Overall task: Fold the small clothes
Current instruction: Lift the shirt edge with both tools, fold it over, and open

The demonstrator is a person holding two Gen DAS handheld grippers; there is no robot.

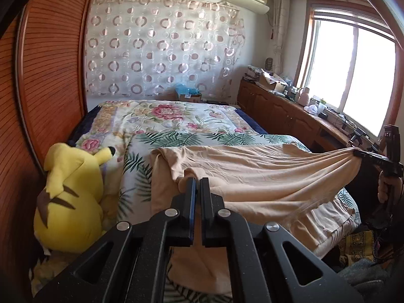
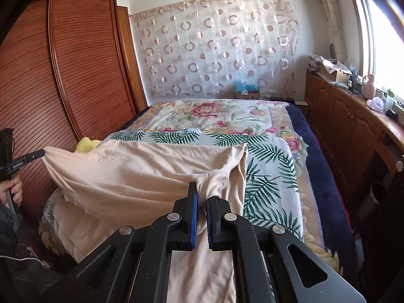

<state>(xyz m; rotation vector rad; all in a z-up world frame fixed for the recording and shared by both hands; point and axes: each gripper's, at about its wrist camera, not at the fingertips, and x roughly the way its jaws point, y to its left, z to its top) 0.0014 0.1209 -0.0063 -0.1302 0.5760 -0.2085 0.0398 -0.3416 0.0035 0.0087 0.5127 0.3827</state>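
Left gripper (image 1: 198, 180) and right gripper (image 2: 202, 192) each clamp a bunched corner of the beige garment (image 1: 265, 171), stretched above the floral quilt (image 1: 176, 116).

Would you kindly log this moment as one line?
left gripper: shut on beige garment | right gripper: shut on beige garment | garment: stretched over bed

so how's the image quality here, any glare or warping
Left wrist view: the window is blown out white, and the wardrobe bows from fisheye. Right wrist view: glare only at the window edge; beige garment evenly lit and sharp.
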